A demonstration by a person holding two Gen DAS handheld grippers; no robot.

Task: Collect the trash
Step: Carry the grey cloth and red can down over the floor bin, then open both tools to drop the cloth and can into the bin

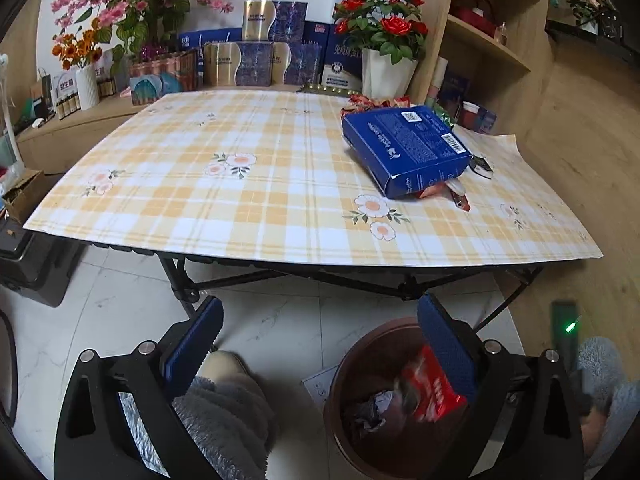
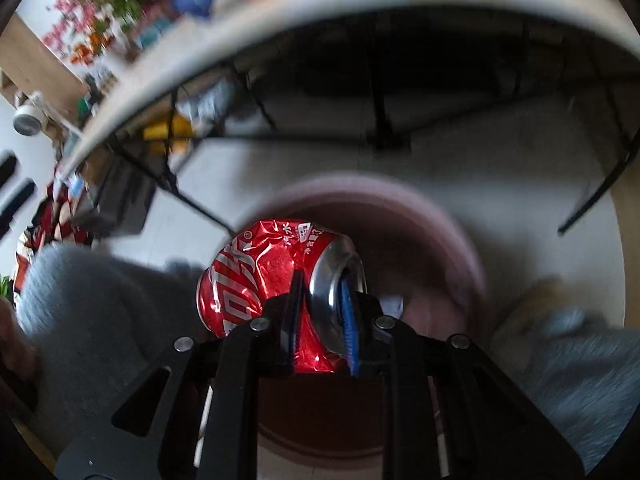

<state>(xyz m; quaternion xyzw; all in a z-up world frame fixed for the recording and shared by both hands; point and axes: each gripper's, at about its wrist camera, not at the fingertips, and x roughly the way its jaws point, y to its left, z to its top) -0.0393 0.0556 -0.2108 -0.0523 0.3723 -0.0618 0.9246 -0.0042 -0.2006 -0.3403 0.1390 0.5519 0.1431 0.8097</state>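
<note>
My left gripper (image 1: 320, 332) stands open and empty above the floor, in front of the checked table (image 1: 248, 200). Below its right finger sits a brown round bin (image 1: 344, 384) holding a red packet (image 1: 432, 388) and crumpled grey paper (image 1: 372, 408). On the table lies a blue box (image 1: 408, 148) over some wrappers (image 1: 460, 192). In the right wrist view my right gripper (image 2: 320, 292) is shut on a crushed red soda can (image 2: 256, 272), its pads pinching the can near its silver top, just over the bin's (image 2: 452, 232) rim.
Flower pots (image 1: 388, 68), boxes and a wooden shelf (image 1: 488, 40) stand behind the table. The table's black folding legs (image 1: 184, 284) cross above the white tiled floor. Grey fluffy slippers (image 1: 224, 412) lie beside the bin.
</note>
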